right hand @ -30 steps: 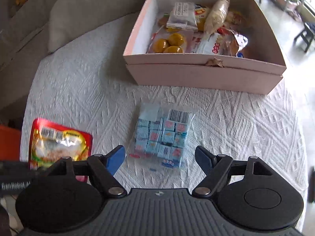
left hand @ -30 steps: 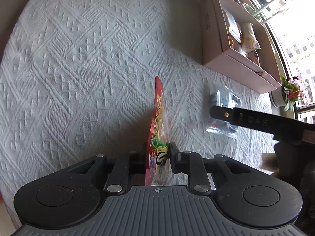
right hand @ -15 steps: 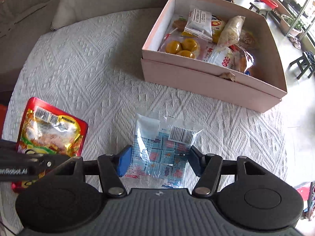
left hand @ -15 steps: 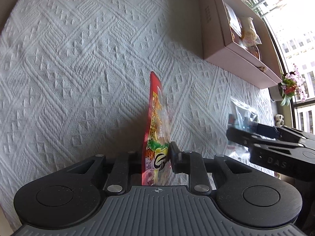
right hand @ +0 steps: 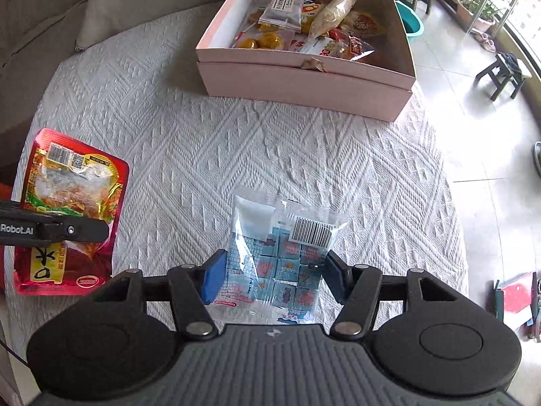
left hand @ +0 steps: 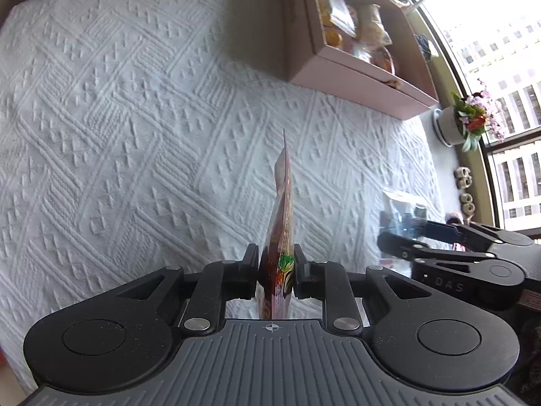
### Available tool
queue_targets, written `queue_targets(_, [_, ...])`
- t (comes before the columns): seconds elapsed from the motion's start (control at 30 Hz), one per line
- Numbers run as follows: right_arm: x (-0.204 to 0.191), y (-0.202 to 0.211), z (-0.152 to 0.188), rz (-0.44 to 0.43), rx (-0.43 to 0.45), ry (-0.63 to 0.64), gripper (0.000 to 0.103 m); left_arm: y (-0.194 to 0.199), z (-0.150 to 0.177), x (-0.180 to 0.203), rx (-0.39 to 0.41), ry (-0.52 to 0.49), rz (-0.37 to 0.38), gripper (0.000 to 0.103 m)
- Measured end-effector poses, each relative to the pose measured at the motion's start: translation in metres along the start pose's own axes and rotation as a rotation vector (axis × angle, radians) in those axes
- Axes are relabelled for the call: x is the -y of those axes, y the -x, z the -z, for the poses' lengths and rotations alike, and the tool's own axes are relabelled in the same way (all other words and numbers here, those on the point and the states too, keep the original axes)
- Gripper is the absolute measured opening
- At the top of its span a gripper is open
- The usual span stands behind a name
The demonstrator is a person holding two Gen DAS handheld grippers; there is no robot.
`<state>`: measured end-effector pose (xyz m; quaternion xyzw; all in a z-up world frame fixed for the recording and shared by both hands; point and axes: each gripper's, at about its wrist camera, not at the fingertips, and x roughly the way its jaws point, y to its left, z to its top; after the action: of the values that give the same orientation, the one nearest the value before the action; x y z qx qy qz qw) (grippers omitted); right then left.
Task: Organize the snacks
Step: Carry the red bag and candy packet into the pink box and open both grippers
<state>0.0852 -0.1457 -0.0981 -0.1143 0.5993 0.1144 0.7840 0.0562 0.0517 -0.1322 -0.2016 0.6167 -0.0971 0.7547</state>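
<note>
My left gripper [left hand: 273,270] is shut on a red snack packet [left hand: 281,223], held edge-on above the white cloth; the packet also shows in the right wrist view [right hand: 71,203] with a left finger [right hand: 54,230] across it. My right gripper [right hand: 272,275] stands with its blue pads at both sides of a clear bag of small blue candies [right hand: 280,257]; the bag looks lifted off the cloth. The pink box [right hand: 304,77] holding several snacks sits ahead; it also shows in the left wrist view [left hand: 358,77] at the upper right.
The round table has a white textured cloth [right hand: 169,135]. A grey cushion [right hand: 135,0] lies behind it. A flower pot [left hand: 463,121] stands by the window. Stools [right hand: 503,74] and a teal basin [right hand: 410,22] stand on the floor to the right.
The right gripper's pads closed in on the candy bag and raised it. The left gripper lifted the red packet and swung toward the box, which now looks nearer.
</note>
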Motion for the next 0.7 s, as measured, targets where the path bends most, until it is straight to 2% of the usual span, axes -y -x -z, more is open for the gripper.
queue_targets(0.13, [0.01, -0.001, 0.006, -0.001, -0.02, -0.025, 0.061, 0.013, -0.008, 0.021, 0.03, 0.009, 0.082, 0.023])
queue_targets(0.2, [0.014, 0.003, 0.009, -0.004, -0.021, -0.029, 0.061, 0.028, -0.026, 0.037, 0.091, 0.005, 0.148, 0.023])
queue_targets(0.37, [0.025, 0.02, 0.013, -0.01, 0.005, -0.032, 0.061, 0.07, -0.106, 0.082, 0.299, 0.002, 0.328, 0.023])
queue_targets(0.43, [0.03, 0.028, 0.013, -0.013, 0.023, -0.037, 0.061, 0.076, -0.136, 0.09, 0.342, 0.018, 0.387, 0.026])
queue_targets(0.47, [0.033, 0.032, 0.013, -0.012, 0.031, -0.038, 0.061, 0.077, -0.147, 0.091, 0.361, 0.021, 0.378, 0.027])
queue_targets(0.53, [0.039, 0.039, 0.013, -0.006, 0.044, -0.043, 0.061, 0.077, -0.155, 0.089, 0.403, 0.034, 0.276, 0.028])
queue_targets(0.6, [0.045, 0.045, 0.014, -0.006, 0.054, -0.053, 0.061, 0.077, -0.147, 0.081, 0.428, 0.04, 0.226, 0.028])
queue_targets(0.7, [0.056, 0.051, 0.013, -0.003, 0.064, -0.065, 0.061, 0.075, -0.124, 0.064, 0.434, 0.056, 0.199, 0.028])
